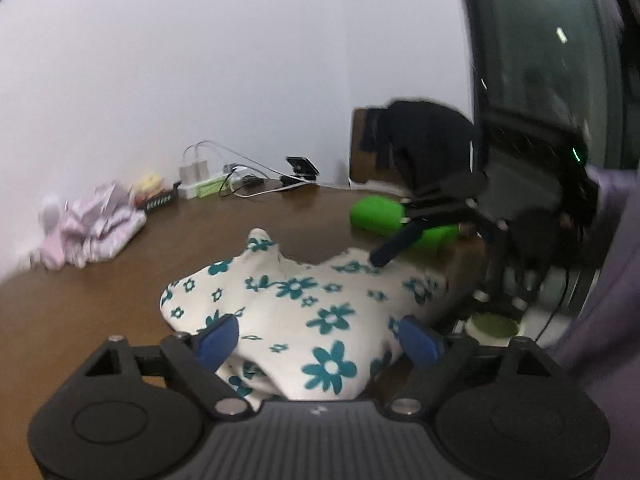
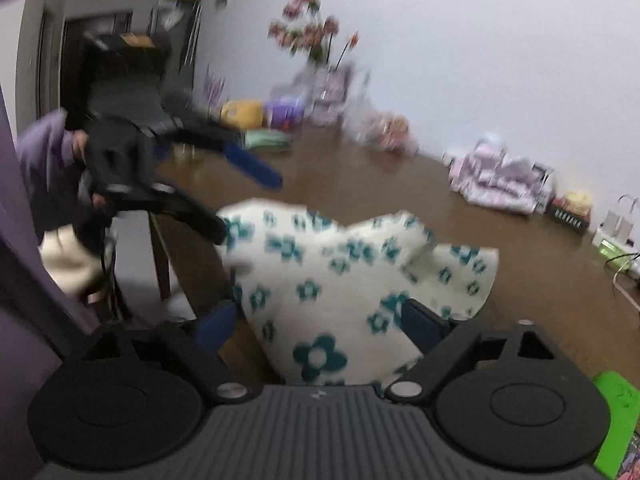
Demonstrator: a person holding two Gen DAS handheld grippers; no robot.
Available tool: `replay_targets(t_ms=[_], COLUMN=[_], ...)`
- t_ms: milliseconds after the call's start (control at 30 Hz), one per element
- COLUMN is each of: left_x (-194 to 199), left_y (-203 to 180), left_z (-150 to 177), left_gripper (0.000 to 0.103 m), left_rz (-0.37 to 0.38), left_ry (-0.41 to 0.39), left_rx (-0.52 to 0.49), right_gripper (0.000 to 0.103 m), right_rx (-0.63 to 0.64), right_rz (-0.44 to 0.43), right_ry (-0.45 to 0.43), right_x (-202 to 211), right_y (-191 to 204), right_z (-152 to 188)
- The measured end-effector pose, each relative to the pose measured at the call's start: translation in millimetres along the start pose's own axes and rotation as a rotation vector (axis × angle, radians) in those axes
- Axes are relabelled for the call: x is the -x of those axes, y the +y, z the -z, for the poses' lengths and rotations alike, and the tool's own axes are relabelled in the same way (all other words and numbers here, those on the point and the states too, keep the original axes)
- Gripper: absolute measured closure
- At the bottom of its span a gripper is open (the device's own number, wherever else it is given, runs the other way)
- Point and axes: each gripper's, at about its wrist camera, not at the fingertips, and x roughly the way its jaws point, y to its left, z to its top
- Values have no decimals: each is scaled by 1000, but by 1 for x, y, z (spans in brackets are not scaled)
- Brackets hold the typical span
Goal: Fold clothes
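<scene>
Straddling the flowered garment (image 1: pixel 312 320) with both grippers (image 1: pixel 318 340) (image 2: pixel 320 326) spread wide (gripping nothing), risking cloth sliding off the table's (image 1: pixel 120 300) near edge.

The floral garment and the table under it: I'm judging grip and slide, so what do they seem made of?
The floral garment looks like soft fleece or thick knit, matte: it lies in rounded, puffy folds with fuzzy edges. The table looks like dark brown wood or wood veneer, smooth and semi-glossy, with faint reflections; which one can't be told.
</scene>
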Motion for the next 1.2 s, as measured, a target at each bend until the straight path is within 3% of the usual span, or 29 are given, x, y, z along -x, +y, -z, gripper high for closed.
replay_targets(t_ms=[100,300,433,533,600,667,833,900,1033,1167,1200], left_x=[-14,-25,-15,-2,0,-2,-9,-11,-28,-36,-37], left_y=[-10,-18,-28,-49,-68,-83,-96,-96,-92,-69,-63], left_z=[3,15,18,21,28,37,43,42,46,43,42], left_gripper=[16,20,22,7,6,7,7,6,12,22,24], left_rz=[-33,-19,-86,-222,-270,-253,-226,-209,-139,-51,-26], left_ry=[35,110,102,34,4,9,19,8,70,129,134], left_rx=[-69,-114,-179,-338,-478,-580,-718,-758,-784,-622,-574], right_gripper=[29,42,65,72,74,75,75,75,59,18,16], right_rx=[18,-17,-75,-92,-129,-170,-207,-196,-171,-28,31], right_rz=[-6,-55,-101,-155,-211,-269,-381,-366,-327,-232,-226], right_ry=[19,24,11,15,15,13,36,35,31,-7,-21], right_x=[-7,-11,-6,-1,1,3,3,3,5,17,21], right_y=[-2,-4,-8,-12,-16,-20,-23,-20,-14,13,24], right_z=[2,5,9,10,10,12,9,6,-3,-1,2])
